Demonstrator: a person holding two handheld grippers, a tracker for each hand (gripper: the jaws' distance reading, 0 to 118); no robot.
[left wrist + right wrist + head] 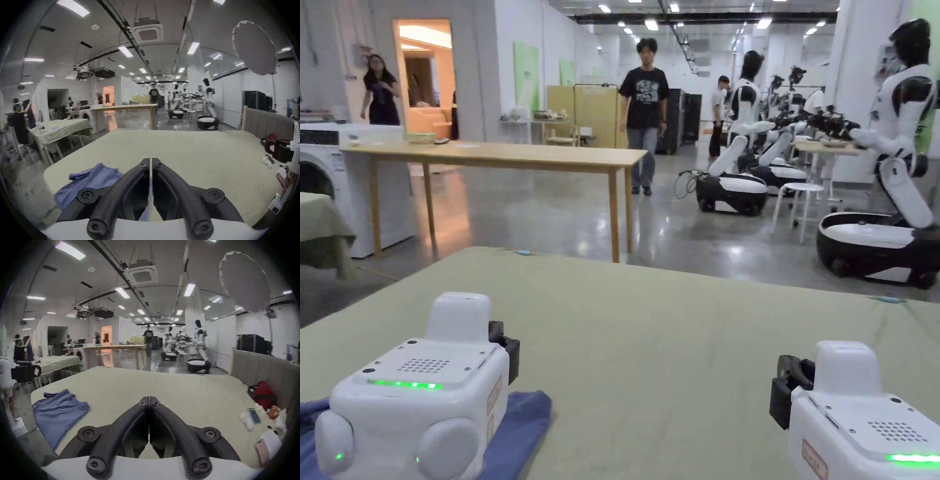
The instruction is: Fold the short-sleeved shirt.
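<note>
A blue shirt [58, 413] lies bunched at the near left corner of the green-covered table [170, 389]. In the head view the blue shirt [519, 425] shows under and beside the left gripper's white body. The left gripper [150, 160] hovers just right of the shirt [90, 180], its black jaws shut with nothing between them. Farther right over bare cloth, the right gripper [149, 398] is also shut and empty. The head view shows both white gripper housings near the table [675, 337] front edge; the jaws are mostly hidden there.
A phone [254, 416], a red bag [263, 395] and small items lie along the table's right side by a padded panel [259, 366]. Beyond stand a wooden table [506, 156], humanoid robots [894, 162] and a walking person [644, 106].
</note>
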